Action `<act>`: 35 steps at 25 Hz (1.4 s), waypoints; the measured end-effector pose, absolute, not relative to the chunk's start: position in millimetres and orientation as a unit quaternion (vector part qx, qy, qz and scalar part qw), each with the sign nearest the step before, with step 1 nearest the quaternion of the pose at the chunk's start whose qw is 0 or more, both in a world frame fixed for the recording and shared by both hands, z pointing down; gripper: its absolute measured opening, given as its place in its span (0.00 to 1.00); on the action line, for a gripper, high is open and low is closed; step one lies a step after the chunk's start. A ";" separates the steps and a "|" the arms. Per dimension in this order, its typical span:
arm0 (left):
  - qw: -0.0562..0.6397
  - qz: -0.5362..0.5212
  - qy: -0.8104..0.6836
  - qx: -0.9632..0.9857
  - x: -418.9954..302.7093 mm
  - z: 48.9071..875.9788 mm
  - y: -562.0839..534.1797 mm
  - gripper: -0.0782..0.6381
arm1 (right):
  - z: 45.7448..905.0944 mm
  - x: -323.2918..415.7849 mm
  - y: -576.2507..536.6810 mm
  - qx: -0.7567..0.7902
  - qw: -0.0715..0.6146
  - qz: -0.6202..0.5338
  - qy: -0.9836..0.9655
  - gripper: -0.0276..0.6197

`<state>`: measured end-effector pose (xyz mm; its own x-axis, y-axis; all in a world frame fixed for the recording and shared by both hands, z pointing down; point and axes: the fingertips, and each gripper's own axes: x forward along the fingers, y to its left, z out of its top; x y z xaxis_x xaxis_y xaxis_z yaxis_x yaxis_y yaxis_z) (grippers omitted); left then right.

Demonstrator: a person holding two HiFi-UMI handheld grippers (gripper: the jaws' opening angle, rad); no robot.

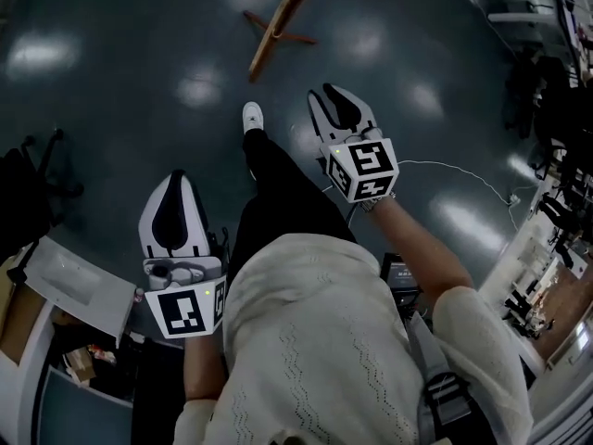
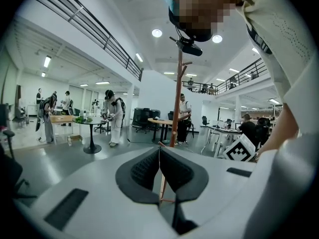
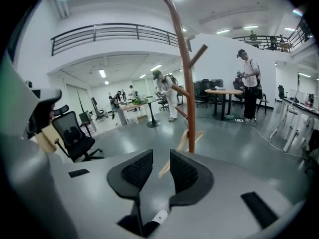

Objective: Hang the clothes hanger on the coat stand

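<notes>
The wooden coat stand rises from the dark floor ahead of me; only its crossed feet and lower pole show in the head view. Its pole stands straight beyond my left gripper, whose jaws meet at the tips with nothing between them. The stand, with its bare angled pegs, is also close in front of my right gripper, whose jaws stand a little apart and hold nothing. From above, the left gripper is lower left and the right gripper is farther forward. No clothes hanger is in view.
A white desk and a black chair are at my left. A white cable runs over the floor at the right. A black office chair, a round table and several people stand farther off.
</notes>
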<state>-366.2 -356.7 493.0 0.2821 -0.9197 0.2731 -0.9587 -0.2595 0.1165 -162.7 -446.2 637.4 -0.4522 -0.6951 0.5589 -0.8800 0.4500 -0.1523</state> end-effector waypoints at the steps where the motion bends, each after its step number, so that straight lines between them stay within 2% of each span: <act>1: 0.127 0.074 -0.595 0.790 -366.2 490.2 -351.8 0.13 | 619.0 -170.6 -439.1 0.464 0.205 0.207 -0.837 0.23; 8: 0.113 0.072 -0.597 0.791 -354.4 474.2 -308.9 0.13 | 494.4 -218.0 -394.5 0.332 0.162 0.110 -0.923 0.20; 11: 0.109 0.073 -0.590 0.797 -342.4 471.8 -288.5 0.13 | 453.8 -220.5 -378.3 0.304 0.132 0.103 -0.938 0.15; 15: 0.100 0.070 -0.583 0.803 -330.9 466.3 -267.2 0.13 | 417.1 -218.4 -354.5 0.286 0.101 0.108 -0.947 0.12; 25: 0.067 0.053 -0.592 0.801 -311.0 438.5 -221.3 0.13 | 376.8 -201.7 -276.0 0.285 0.034 0.139 -0.948 0.08; 35: 0.071 0.039 -0.570 0.818 -284.9 432.4 -201.9 0.13 | 389.8 -202.4 -229.4 0.310 0.012 0.189 -0.932 0.08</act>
<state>-284.9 -201.9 432.4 0.3472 -0.9267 0.1441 -0.9376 -0.3401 0.0722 -202.4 -229.4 389.8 -0.8073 -0.5733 0.1401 -0.5826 0.7361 -0.3447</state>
